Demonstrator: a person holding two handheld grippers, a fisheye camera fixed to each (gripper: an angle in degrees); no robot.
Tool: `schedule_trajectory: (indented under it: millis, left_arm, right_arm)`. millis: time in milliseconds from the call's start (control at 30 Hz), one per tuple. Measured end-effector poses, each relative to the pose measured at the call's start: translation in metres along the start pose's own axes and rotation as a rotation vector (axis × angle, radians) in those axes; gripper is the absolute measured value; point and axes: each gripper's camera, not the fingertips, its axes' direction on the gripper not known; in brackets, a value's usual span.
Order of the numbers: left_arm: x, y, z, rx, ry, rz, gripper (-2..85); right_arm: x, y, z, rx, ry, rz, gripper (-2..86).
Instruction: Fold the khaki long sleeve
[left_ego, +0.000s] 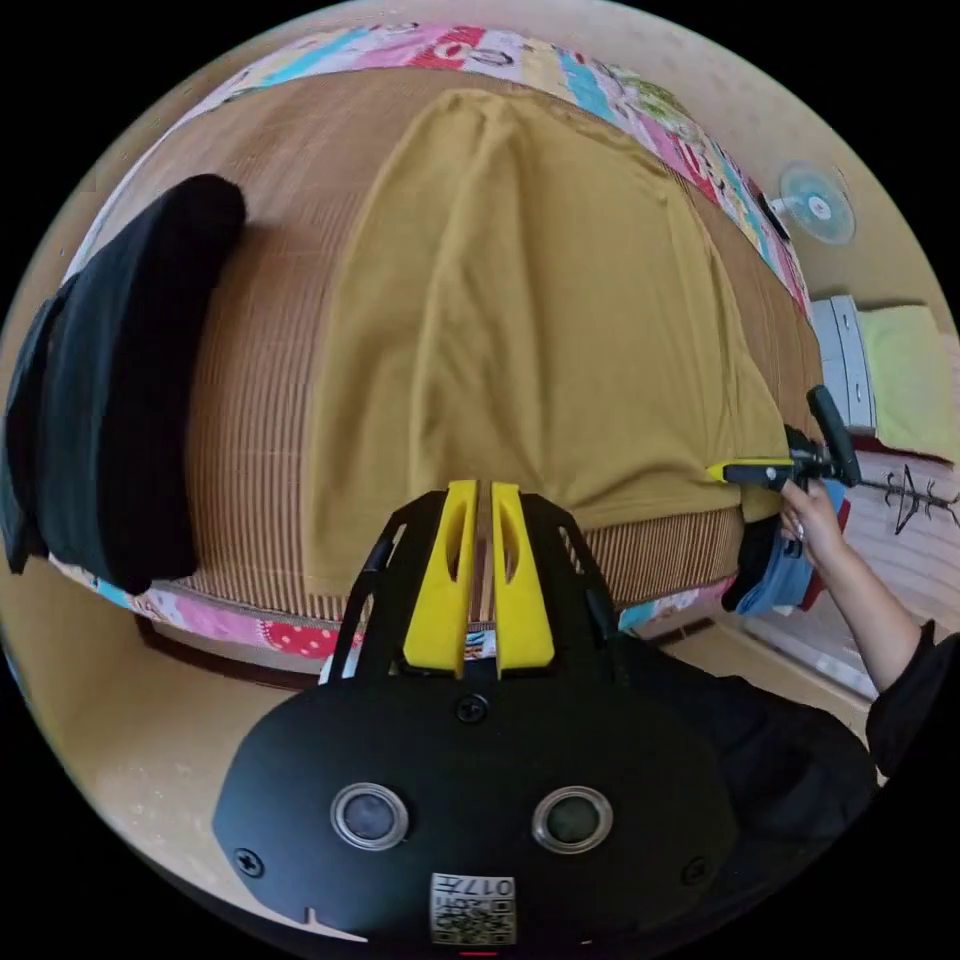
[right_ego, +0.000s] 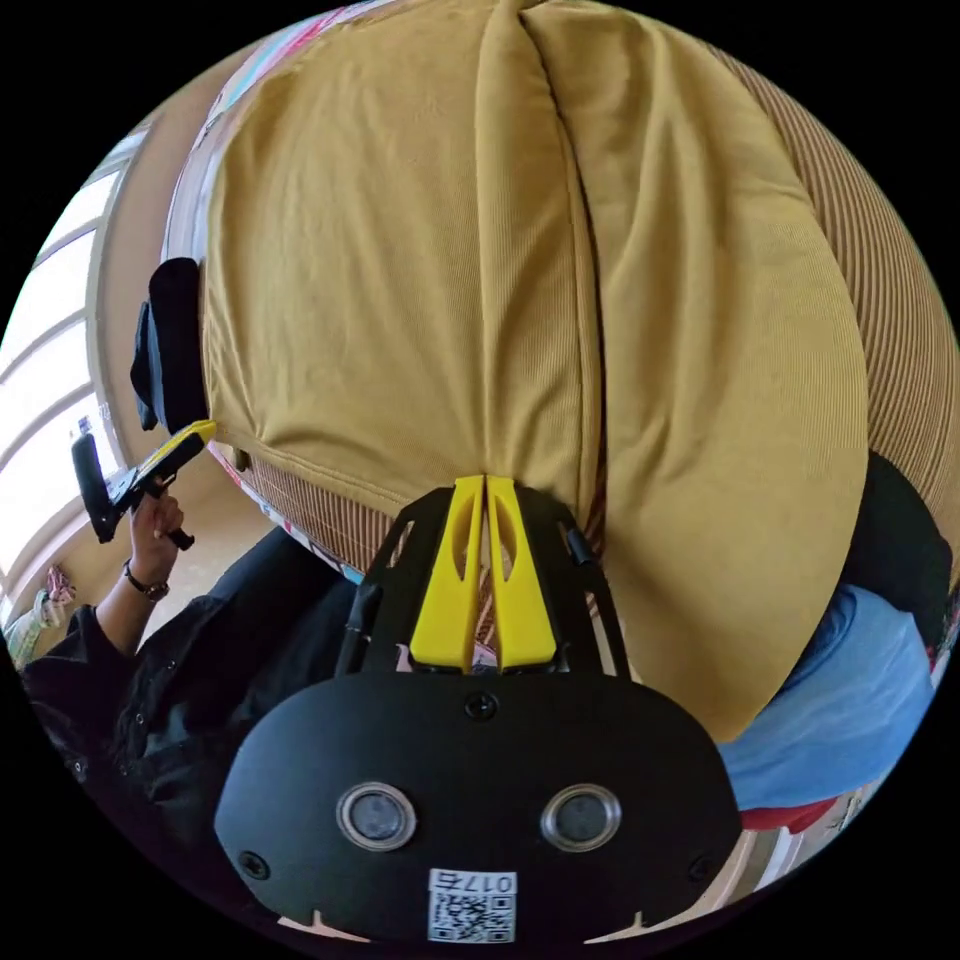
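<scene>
I am pinching both claws closed on the near hem of the khaki long sleeve (left_ego: 520, 300): left claw (left_ego: 477, 487), right claw (right_ego: 485, 480). The shirt is lying spread on the bed's woven mat (left_ego: 270, 330), its hem at the near edge, beside a black garment (left_ego: 120, 380).

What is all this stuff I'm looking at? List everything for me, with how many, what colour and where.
shirt: one, khaki, spread on the bed, its near hem at the edge
mat: one, brown striped, under the shirt
bed sheet: one, many-coloured pattern, showing around the mat
dark clothes: one pile, black, at one side of the bed
folded clothes: one stack, blue and red, at the other side
fan: one, pale blue, by the far wall
drawers: one unit, white, near the fan
left claw: yellow jaws together, pinching the hem
right claw: yellow jaws together, pinching the hem
hand: one, holding the right claw's handle
</scene>
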Motion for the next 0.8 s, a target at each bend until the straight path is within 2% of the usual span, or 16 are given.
schedule_trajectory:
  millis: [133,200,267,300,367,467,533,600,667,733,800]
  left_arm:
    - [-0.068,-0.008,-0.021,0.021,-0.010,-0.211,9.8]
    - [-0.093,-0.021,0.009,-0.149,0.049,-0.232,10.6]
    - [-0.094,-0.025,0.000,-0.146,0.005,-0.189,9.1]
    - [-0.096,-0.033,-0.007,-0.198,-0.001,-0.123,4.7]
    - [-0.108,-0.043,-0.026,-0.260,0.085,-0.057,1.8]
    - [-0.153,-0.053,-0.127,-0.018,0.119,-0.021,1.3]
    - [-0.197,-0.056,-0.197,0.140,0.077,-0.102,1.6]
    - [-0.272,-0.041,-0.271,0.351,0.053,-0.353,2.9]
    - [-0.311,-0.016,-0.302,0.486,0.033,-0.516,4.4]
    - [-0.322,0.000,-0.307,0.534,0.020,-0.539,5.1]
    - [-0.304,-0.004,-0.267,0.385,0.120,-0.414,5.6]
  right_arm:
    - [0.034,0.017,0.000,-0.016,-0.084,0.037,0.6]
    - [0.031,0.022,0.005,-0.001,-0.046,0.023,0.6]
    - [0.025,0.023,0.010,-0.010,0.009,0.049,0.6]
    - [0.023,0.023,0.011,-0.018,0.026,0.060,0.6]
    - [0.017,0.022,0.014,-0.041,0.078,0.088,0.6]
    - [-0.003,0.025,0.027,-0.076,0.206,0.058,0.6]
    - [-0.012,0.025,0.035,-0.099,0.283,0.033,0.6]
    - [-0.019,0.024,0.043,-0.122,0.343,0.034,0.6]
    - [-0.023,0.024,0.051,-0.137,0.392,0.063,0.6]
    - [-0.023,0.028,0.055,-0.129,0.405,0.090,0.5]
    - [-0.022,0.034,0.058,-0.109,0.406,0.104,0.6]
